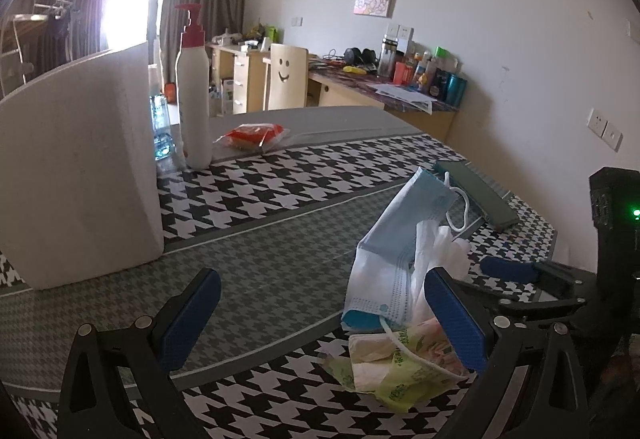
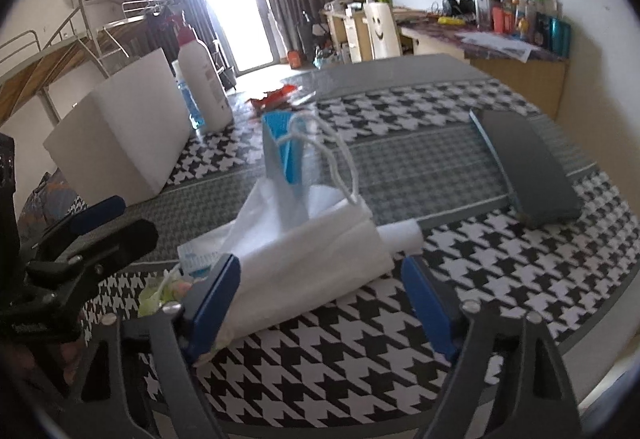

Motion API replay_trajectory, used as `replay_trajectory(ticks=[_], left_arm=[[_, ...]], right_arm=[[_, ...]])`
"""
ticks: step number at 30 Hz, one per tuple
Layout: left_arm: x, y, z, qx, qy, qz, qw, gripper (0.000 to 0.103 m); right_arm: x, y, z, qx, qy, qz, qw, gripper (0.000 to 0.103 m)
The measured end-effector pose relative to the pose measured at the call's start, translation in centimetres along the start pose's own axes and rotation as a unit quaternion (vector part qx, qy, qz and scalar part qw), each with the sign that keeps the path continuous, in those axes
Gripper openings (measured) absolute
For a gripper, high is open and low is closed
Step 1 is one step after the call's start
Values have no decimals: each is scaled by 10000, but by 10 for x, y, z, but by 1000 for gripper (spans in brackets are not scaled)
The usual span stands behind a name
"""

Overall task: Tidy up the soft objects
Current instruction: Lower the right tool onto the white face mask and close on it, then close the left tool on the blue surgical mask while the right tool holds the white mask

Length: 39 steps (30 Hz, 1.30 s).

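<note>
A pile of soft things lies on the houndstooth tablecloth point(image 1: 280, 191): a blue face mask point(image 1: 400, 239), a white crumpled plastic bag point(image 1: 444, 251) and a green tissue packet point(image 1: 400, 375). My left gripper point(image 1: 320, 323) stands open, with its right finger beside the pile and nothing between the pads. In the right wrist view my right gripper point(image 2: 320, 299) is open wide around the near end of the white bag point(image 2: 312, 255). Its left pad is against the bag; the right pad stands clear of it. The mask point(image 2: 280, 147) rises behind.
A white foam box point(image 1: 80, 167) and a white pump bottle point(image 1: 194, 91) stand at the left, with a red packet point(image 1: 252, 135) behind. A grey-green flat case point(image 2: 528, 163) lies right of the pile. A cluttered desk point(image 1: 400, 91) runs along the far wall.
</note>
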<state>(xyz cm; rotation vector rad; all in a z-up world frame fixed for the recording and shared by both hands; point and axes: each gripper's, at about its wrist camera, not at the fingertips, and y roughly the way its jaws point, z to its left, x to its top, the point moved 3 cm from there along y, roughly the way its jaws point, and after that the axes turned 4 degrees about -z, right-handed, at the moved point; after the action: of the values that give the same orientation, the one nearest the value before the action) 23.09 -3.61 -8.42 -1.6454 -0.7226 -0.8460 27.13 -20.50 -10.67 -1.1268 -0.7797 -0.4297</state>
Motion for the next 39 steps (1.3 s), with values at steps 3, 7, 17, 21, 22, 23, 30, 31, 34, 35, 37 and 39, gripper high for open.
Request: replay_trajectory(ticks=[3,7,17,21,22,23,30,31,34,35,37,39], left_arm=[[-1,1,0,-18,-13,27,10000,102],[-4,1,0,-12,10,51,10000,102],[-4,1,-1,36,36,43,10000,102],[-4,3,-1,112,39,83,9999,102],[-4,3,-1,124,48,86,9999,102],[-4,2,-2,145,78,82,9998,102],[-3,8,-7,271,218,263,9990,102],[-4,10,-8,279,231,311,9989,102],[-3,18,-11,263,260,447,9983,100],[-3,21,-12,225,277,503,9981,96],[-3,26,-15,165,310,607,9975,91],[-3,31,-16,153,316,704,9969,86]], right_arm=[[-4,6,2,52,15,168,9998,75],[-9,14,4,56,10,385,9992,56],[-7,16,-4,93,159,337,9993,7],[-2,1,-8,141,239,122,9995,6],[-1,-4,-9,129,241,66,9996,6],[0,-8,-10,108,231,25,9997,6],[4,-34,-21,-64,214,-266,9994,6],[4,-37,-23,-91,212,-310,9993,6],[3,-39,-28,-70,220,-283,9993,7],[2,-37,-30,-41,276,-252,9993,7],[0,-34,-32,0,278,-186,9994,23],[-2,-36,-34,-92,260,-233,9993,50]])
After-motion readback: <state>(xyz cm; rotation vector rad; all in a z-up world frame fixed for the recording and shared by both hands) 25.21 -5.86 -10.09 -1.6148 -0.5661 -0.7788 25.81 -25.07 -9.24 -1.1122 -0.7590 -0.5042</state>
